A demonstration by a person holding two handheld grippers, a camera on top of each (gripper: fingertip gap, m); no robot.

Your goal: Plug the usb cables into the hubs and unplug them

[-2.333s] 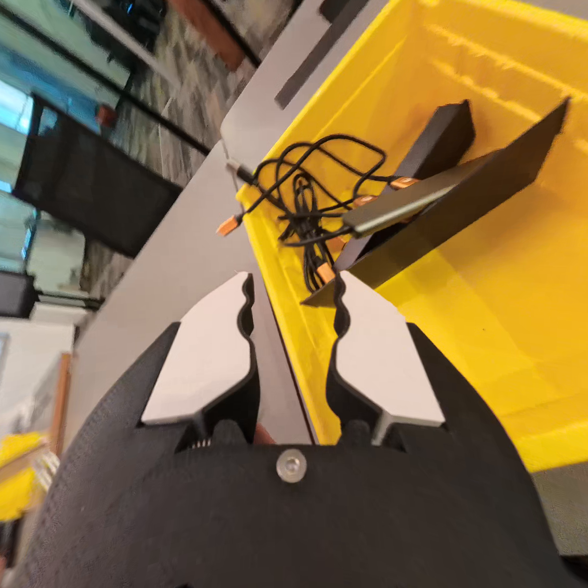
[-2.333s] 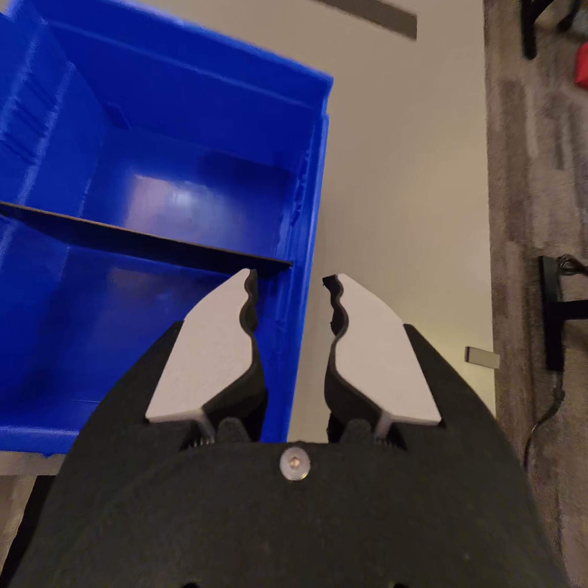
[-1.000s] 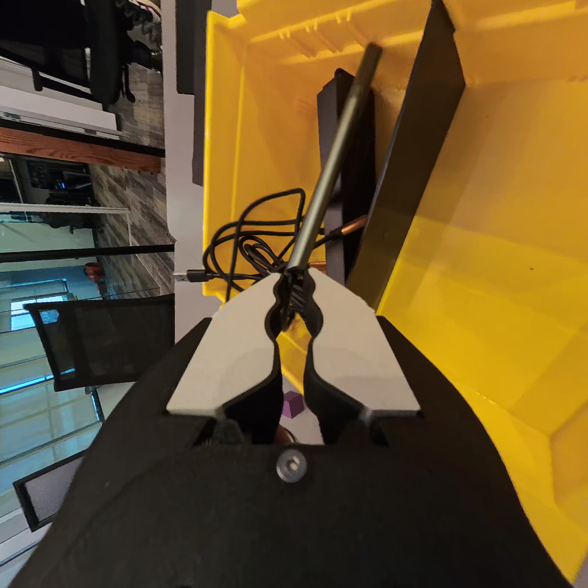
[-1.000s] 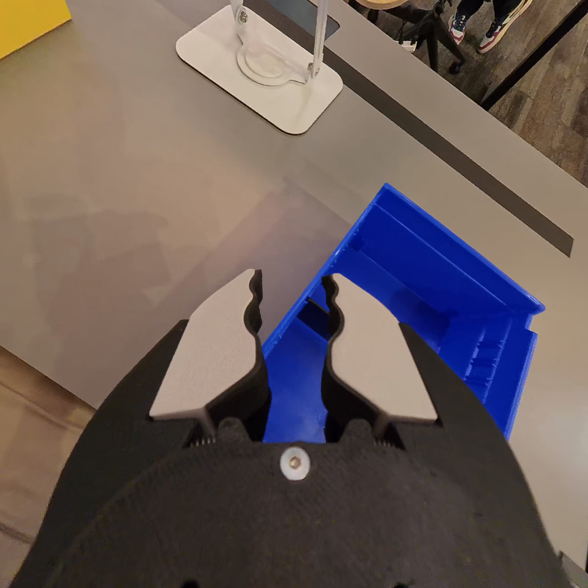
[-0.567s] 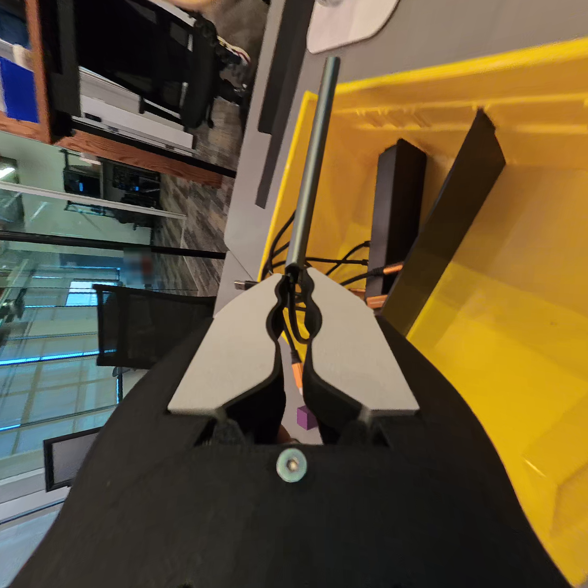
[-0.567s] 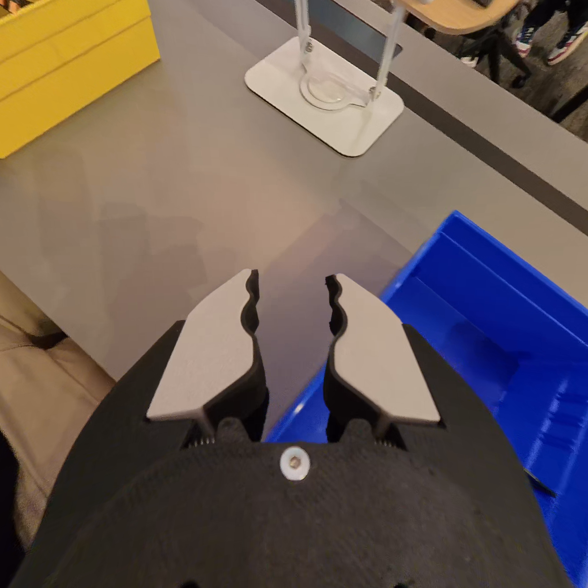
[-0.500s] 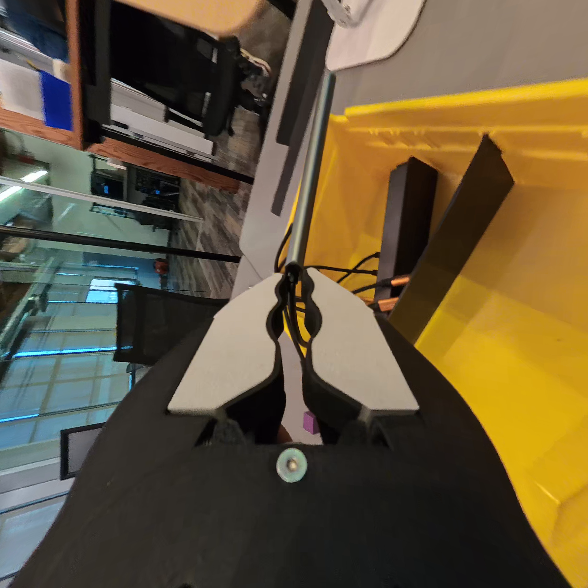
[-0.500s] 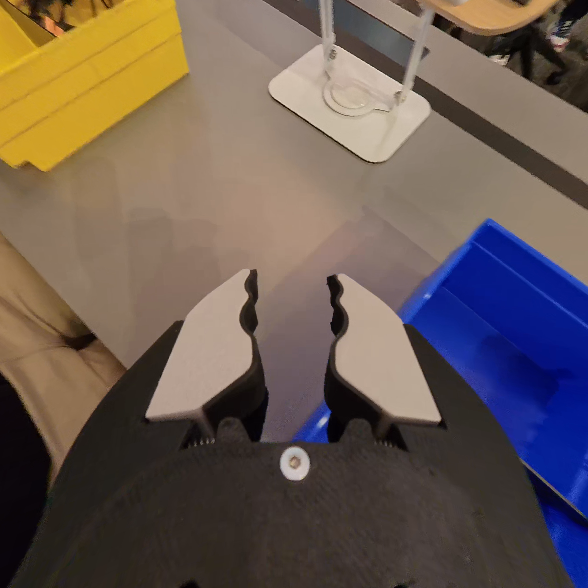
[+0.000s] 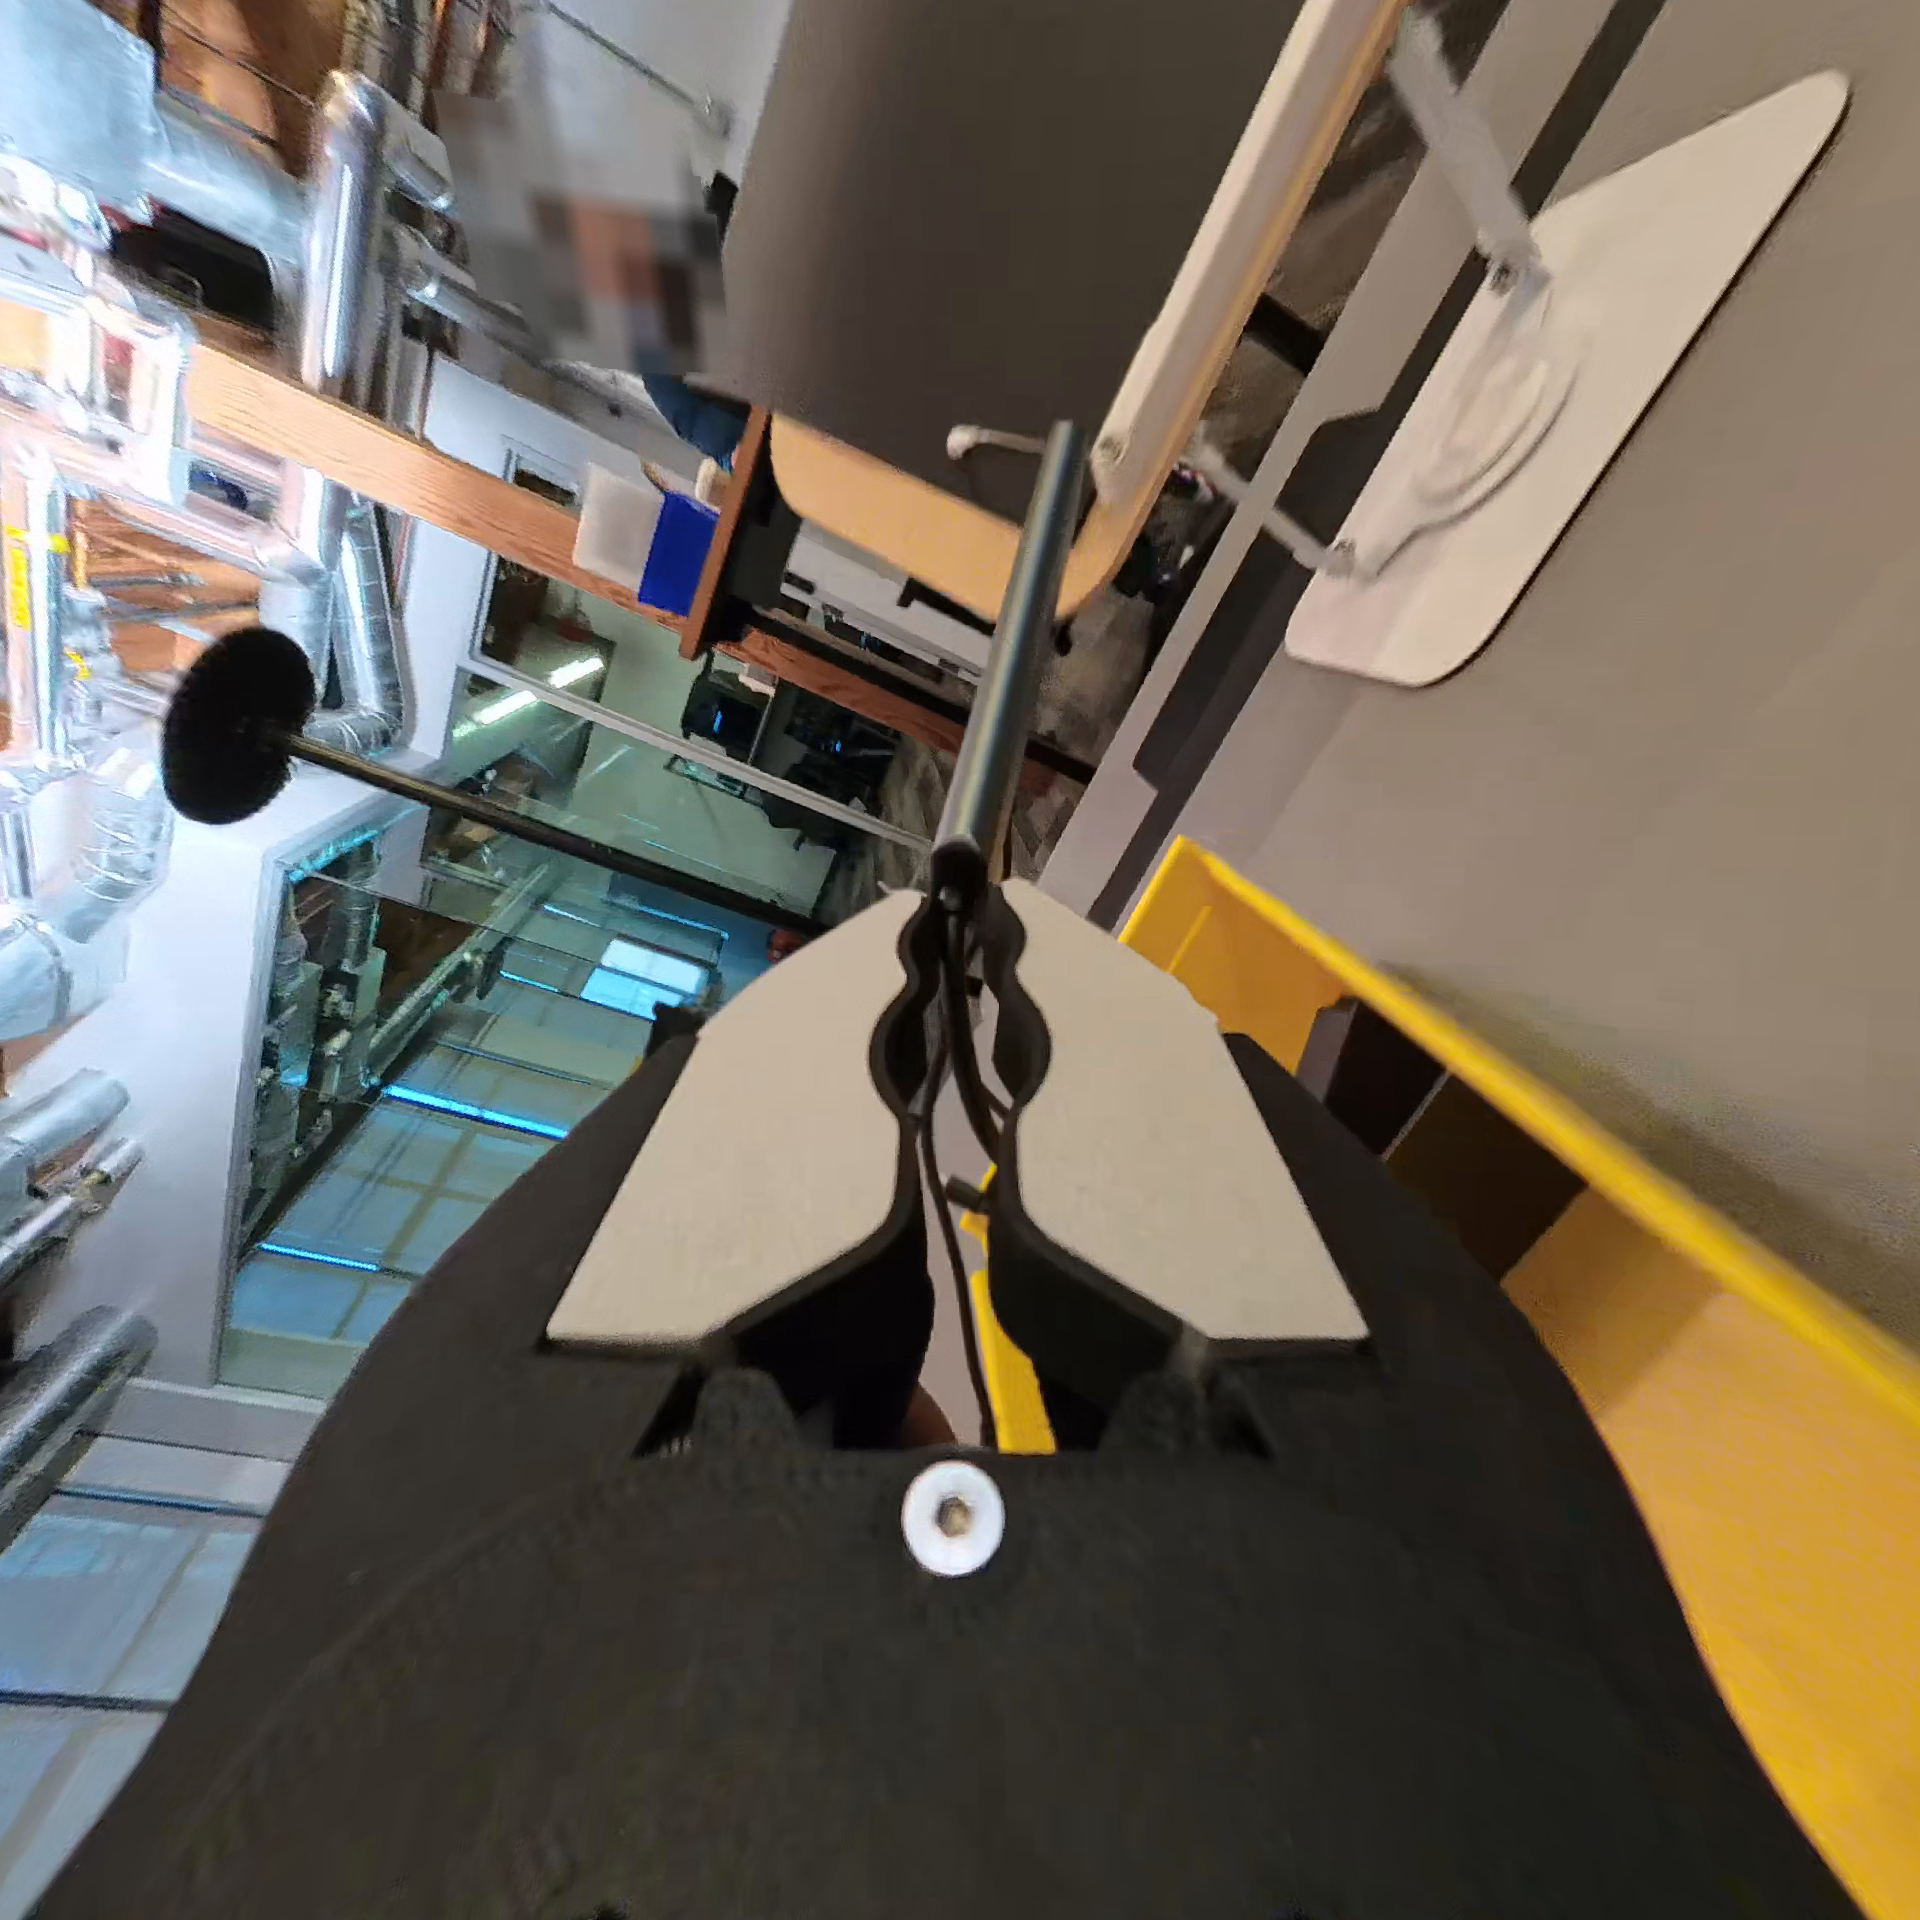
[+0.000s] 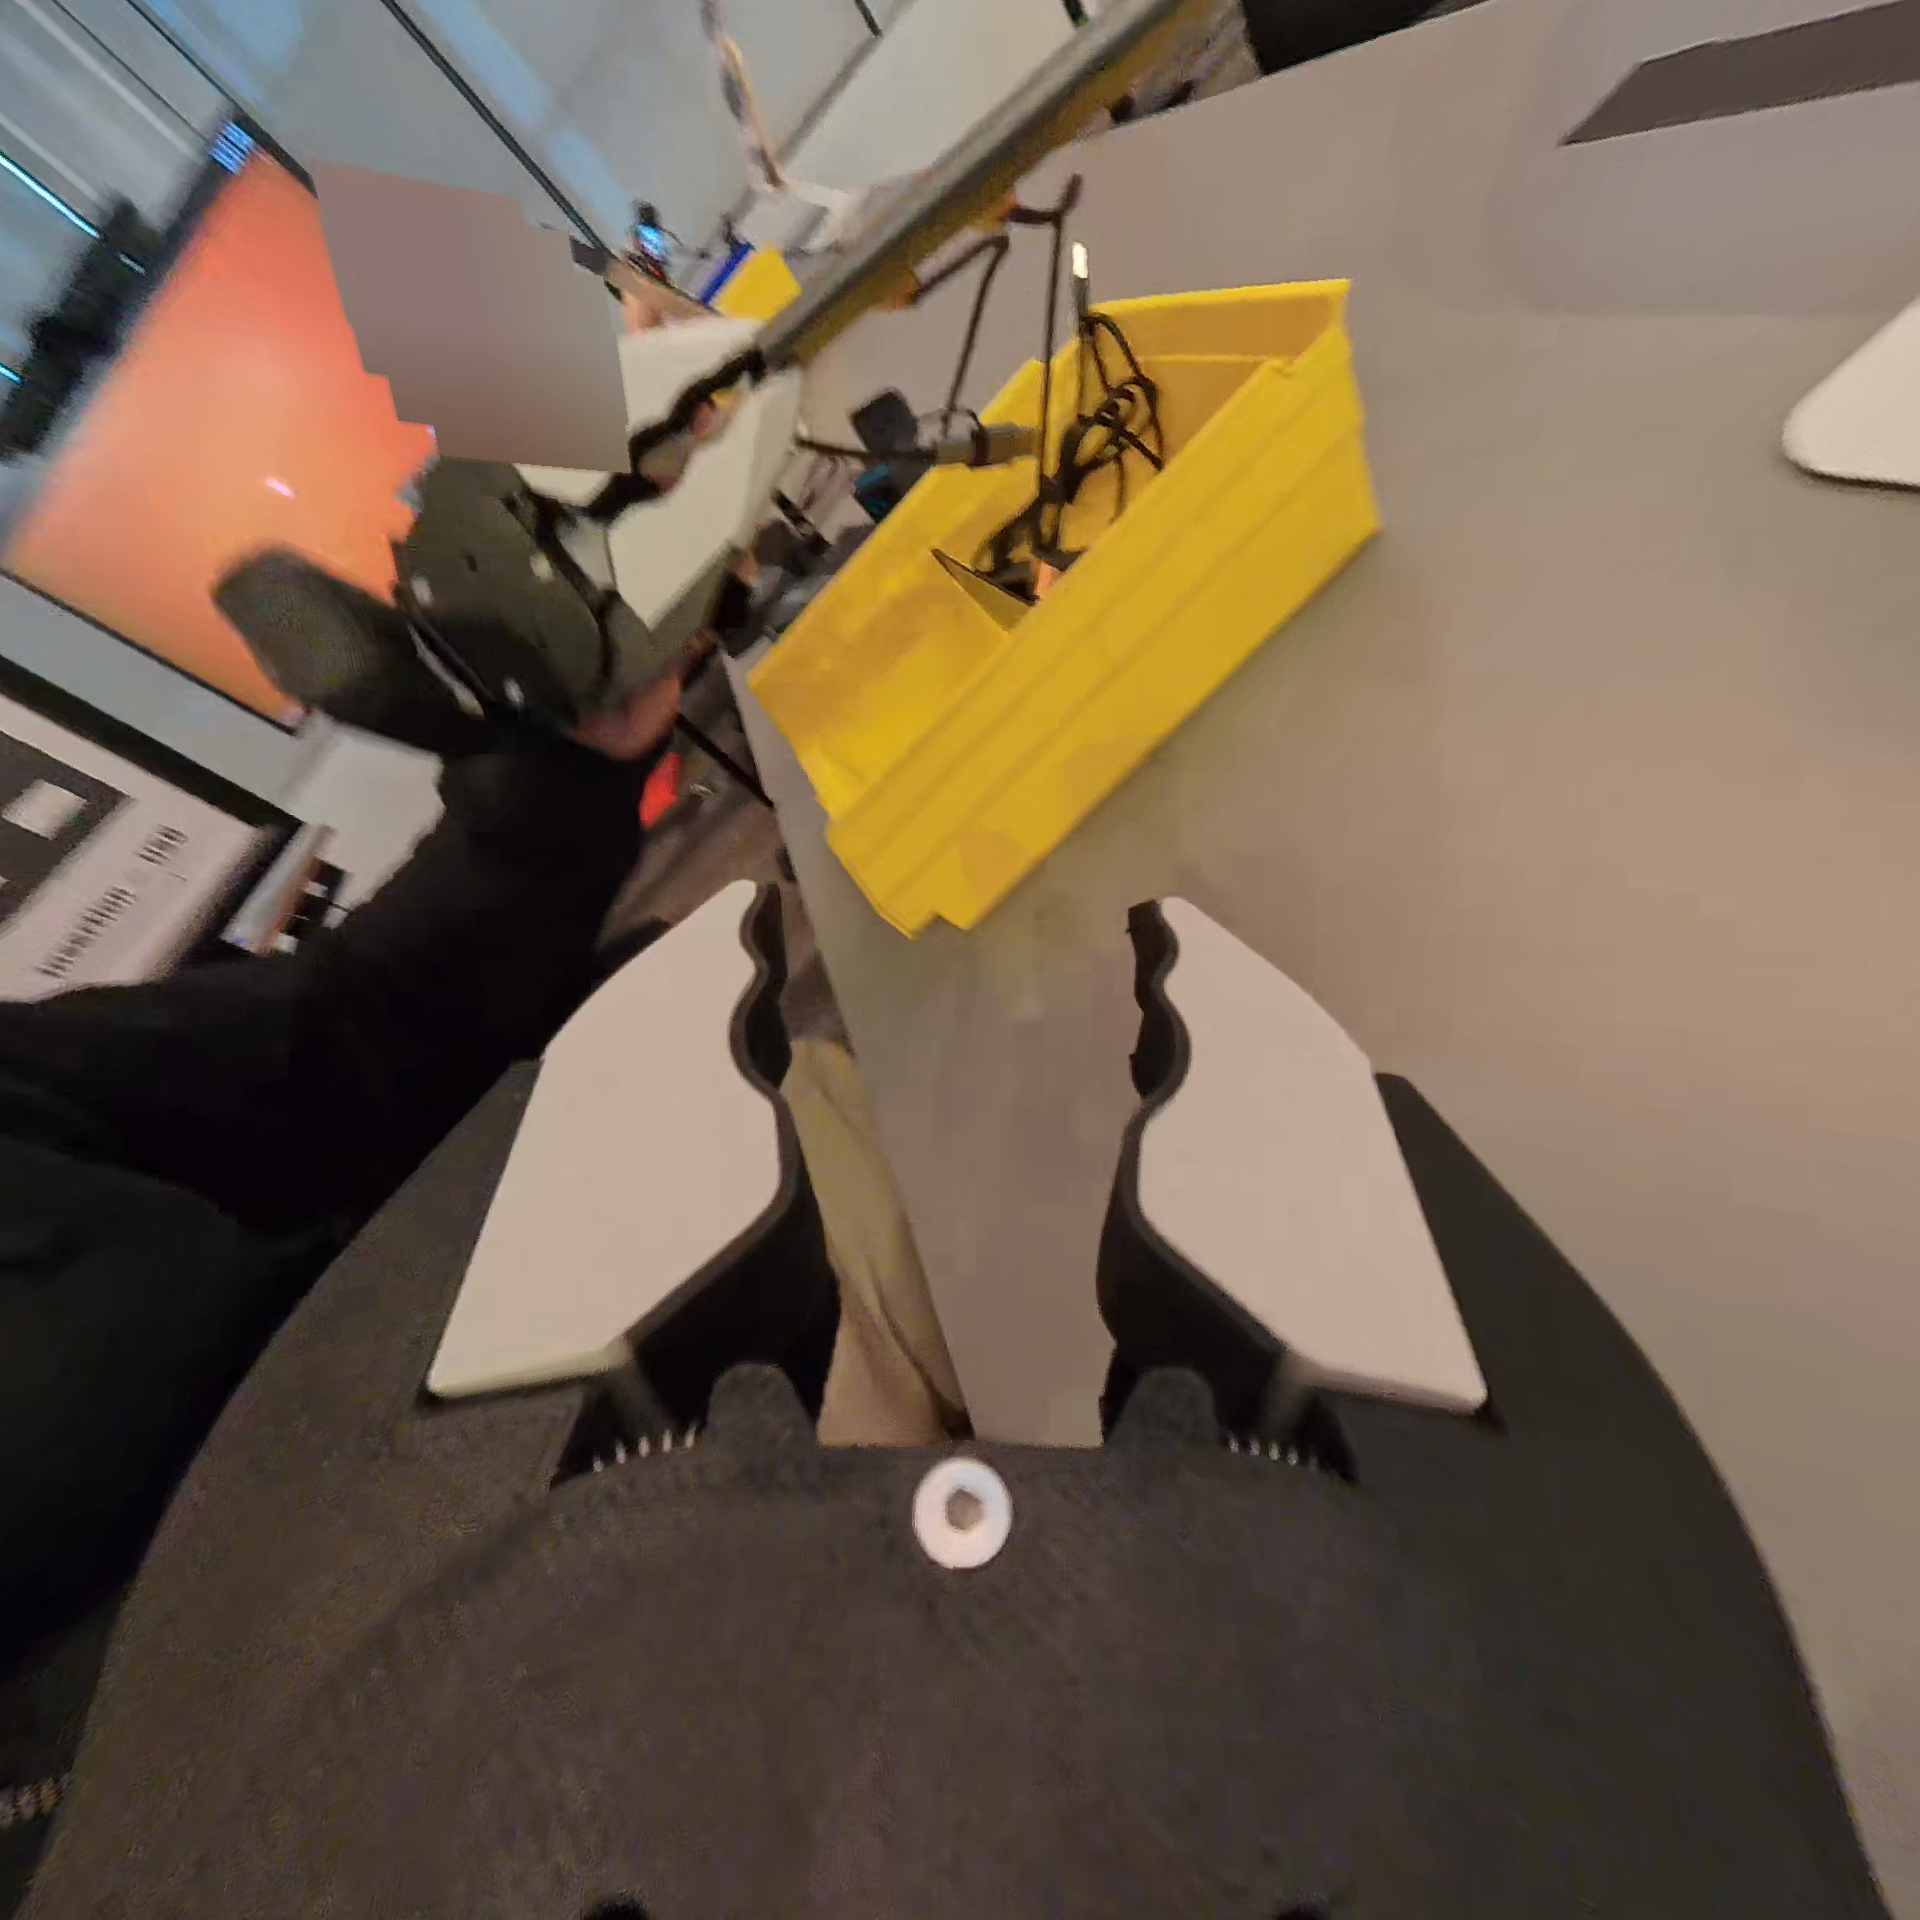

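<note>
My left gripper (image 9: 961, 904) is shut on the end of a long thin grey USB hub (image 9: 1013, 644), which points away from me above the yellow bin (image 9: 1558, 1143). Thin black cables (image 9: 951, 1060) hang down between its fingers. The right wrist view shows the left gripper (image 10: 707, 405) holding the hub (image 10: 935, 197) up high. Black USB cables (image 10: 1081, 416) dangle from the hub into the yellow bin (image 10: 1091, 644). My right gripper (image 10: 945, 925) is open and empty, low near the table's front edge, in front of the bin.
A black divider (image 9: 1455, 1164) stands inside the yellow bin. A white stand base (image 9: 1558, 395) sits on the grey table (image 10: 1558, 935) beyond the bin, and shows in the right wrist view (image 10: 1860, 416). A person's dark sleeve (image 10: 312, 1039) is at left. The gap from one gripper's tips to the other's is roughly 20 centimeters.
My left gripper has lifted the hub up out of the yellow bin, cables trailing. My right gripper has swung from the blue bin toward the yellow bin and opened wider.
</note>
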